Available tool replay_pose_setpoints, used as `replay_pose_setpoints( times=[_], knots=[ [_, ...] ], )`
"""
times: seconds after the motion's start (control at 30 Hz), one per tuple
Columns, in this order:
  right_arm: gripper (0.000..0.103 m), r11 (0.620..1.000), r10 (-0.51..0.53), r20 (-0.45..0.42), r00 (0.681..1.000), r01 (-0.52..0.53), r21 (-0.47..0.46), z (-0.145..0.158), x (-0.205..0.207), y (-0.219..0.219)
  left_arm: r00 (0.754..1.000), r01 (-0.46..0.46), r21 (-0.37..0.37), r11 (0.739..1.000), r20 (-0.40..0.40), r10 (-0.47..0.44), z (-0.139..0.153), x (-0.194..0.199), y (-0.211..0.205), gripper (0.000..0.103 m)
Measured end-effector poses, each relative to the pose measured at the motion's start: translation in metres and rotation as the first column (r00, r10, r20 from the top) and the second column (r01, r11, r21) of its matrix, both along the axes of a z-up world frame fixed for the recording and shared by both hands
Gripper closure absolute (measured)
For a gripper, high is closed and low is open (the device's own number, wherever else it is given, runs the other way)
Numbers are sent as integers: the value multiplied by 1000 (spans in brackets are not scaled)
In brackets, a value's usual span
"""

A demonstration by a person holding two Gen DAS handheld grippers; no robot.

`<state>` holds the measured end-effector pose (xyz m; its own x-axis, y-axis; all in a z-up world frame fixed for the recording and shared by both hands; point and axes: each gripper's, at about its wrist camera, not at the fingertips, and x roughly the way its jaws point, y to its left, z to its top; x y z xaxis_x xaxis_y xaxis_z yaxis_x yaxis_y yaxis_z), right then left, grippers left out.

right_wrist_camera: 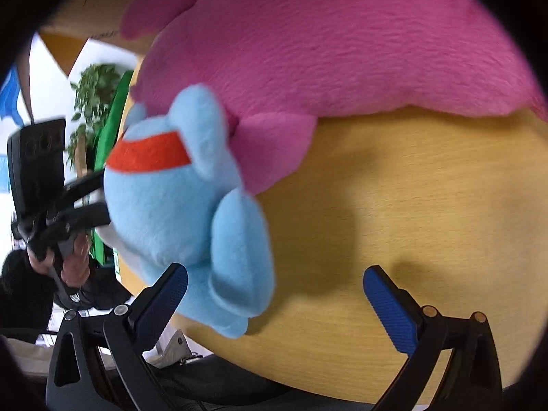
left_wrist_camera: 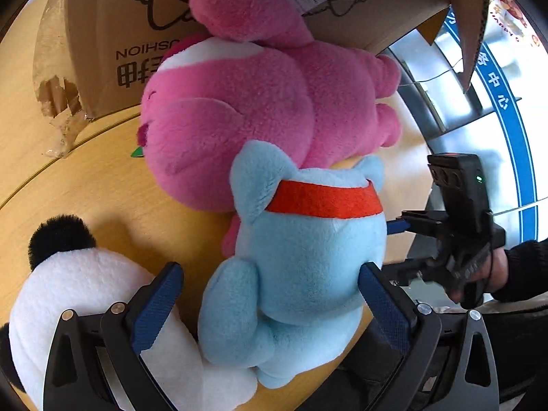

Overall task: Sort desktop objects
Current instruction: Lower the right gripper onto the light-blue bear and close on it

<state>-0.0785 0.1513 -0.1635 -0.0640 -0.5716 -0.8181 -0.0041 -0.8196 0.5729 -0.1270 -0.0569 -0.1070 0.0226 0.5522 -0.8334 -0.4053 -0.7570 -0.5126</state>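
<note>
A light blue plush [left_wrist_camera: 301, 260] with a red band lies on the wooden table [left_wrist_camera: 113, 191], leaning against a big pink plush [left_wrist_camera: 239, 113]. My left gripper [left_wrist_camera: 270, 304] is open and straddles the blue plush's body; its right pad touches the fur, its left pad stands just clear. My right gripper [left_wrist_camera: 397, 246], held in a hand, points at the plush from the right, one pad against its side. In the right wrist view my right gripper [right_wrist_camera: 274, 304] is open over bare table, the blue plush [right_wrist_camera: 171, 205] by its left finger. The left gripper [right_wrist_camera: 97, 195] reaches behind the toy.
A white and black panda plush [left_wrist_camera: 78, 287] lies under my left finger. A cardboard box [left_wrist_camera: 113, 34] stands behind the pink plush [right_wrist_camera: 325, 41]. The table [right_wrist_camera: 411, 188] edge runs close to both grippers. A potted plant [right_wrist_camera: 92, 96] stands beyond the table.
</note>
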Motion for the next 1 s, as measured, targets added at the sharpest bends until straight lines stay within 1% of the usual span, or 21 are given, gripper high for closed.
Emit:
replay_pose_setpoints(
  times=[0.07, 0.3, 0.37, 0.43, 0.47, 0.53, 0.57, 0.6, 0.67, 0.77, 0.83, 0.93, 1.0],
  knots=[
    [2, 1000, -9, 2, 1000, 9, 1, -2, 0, 4, 1000, 18, 22, 1000, 4, -18, -2, 0, 1, 1],
    [3, 999, -45, -7, 999, 45, 6, -4, 3, 16, 1000, -19, 65, 998, 23, 17, -7, -3, 14, 1],
    [3, 999, -47, -9, 999, 47, 13, -2, 4, 19, 999, -20, 87, 996, 46, 16, -10, -4, 23, 1],
    [3, 998, -48, -4, 999, 48, 29, -1, 6, 23, 996, 4, 134, 991, 87, -16, -12, -1, 37, 1],
    [3, 998, -45, -4, 999, 45, 46, 0, 7, 24, 994, 9, 142, 990, 106, -24, -14, 1, 42, 1],
    [3, 996, -37, -4, 999, 37, 81, 1, 10, 26, 987, -6, 123, 992, 161, -14, -22, 6, 47, 1],
    [3, 994, -31, -4, 999, 32, 103, 1, 11, 27, 983, -28, 103, 994, 186, 8, -26, 9, 46, 1],
    [3, 991, -24, -5, 1000, 24, 129, 1, 13, 28, 981, -50, 80, 996, 192, 34, -27, 12, 43, 1],
    [3, 990, -9, -14, 1000, 11, 142, 2, 15, 28, 980, -91, 34, 995, 179, 84, -28, 18, 36, 1],
    [3, 992, 10, -28, 1000, -6, 126, 1, 18, 27, 981, -154, -24, 988, 114, 156, -22, 28, 30, 1],
    [3, 993, 27, -35, 999, -23, 113, -1, 16, 24, 977, -188, -29, 982, 100, 190, -25, 31, 32, 1],
    [3, 994, 61, -52, 997, -56, 93, -8, 11, 18, 967, -233, 12, 972, 106, 230, -32, 33, 34, 1],
    [3, 993, 82, -55, 995, -76, 95, -15, 6, 13, 957, -265, 31, 964, 128, 259, -37, 35, 36, 1]
  ],
)
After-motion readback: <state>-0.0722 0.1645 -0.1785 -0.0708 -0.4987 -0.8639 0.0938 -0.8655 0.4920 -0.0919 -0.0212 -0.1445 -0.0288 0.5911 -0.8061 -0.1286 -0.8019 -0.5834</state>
